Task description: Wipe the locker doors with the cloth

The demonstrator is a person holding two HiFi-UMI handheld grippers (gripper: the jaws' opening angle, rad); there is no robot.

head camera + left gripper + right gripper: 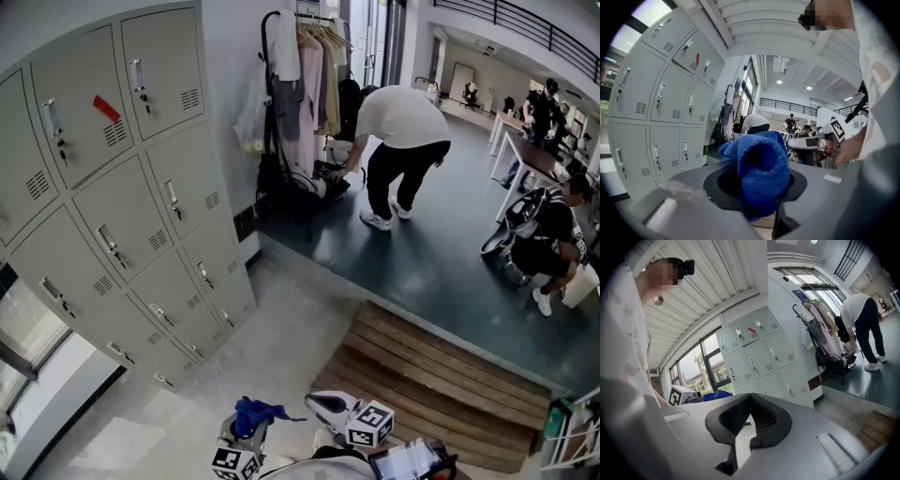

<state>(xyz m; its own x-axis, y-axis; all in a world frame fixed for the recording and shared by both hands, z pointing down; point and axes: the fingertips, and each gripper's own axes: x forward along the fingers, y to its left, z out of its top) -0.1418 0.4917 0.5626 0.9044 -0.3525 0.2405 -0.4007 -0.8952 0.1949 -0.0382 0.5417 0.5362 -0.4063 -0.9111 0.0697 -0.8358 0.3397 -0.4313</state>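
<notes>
One cloth [759, 168] clamped, left tool [248, 427] held low

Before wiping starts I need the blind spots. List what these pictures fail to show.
- Locker doors: the head view's left edge cuts some off; any smudges are too small to see.
- Red mark on an upper door: too small to identify.
- Blue cloth: bunched in the left gripper view, hiding the jaw tips that grip it.

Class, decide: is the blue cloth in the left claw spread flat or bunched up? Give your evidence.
Bunched up. The blue cloth sits crumpled in folds, pinched in the left claw.
</notes>
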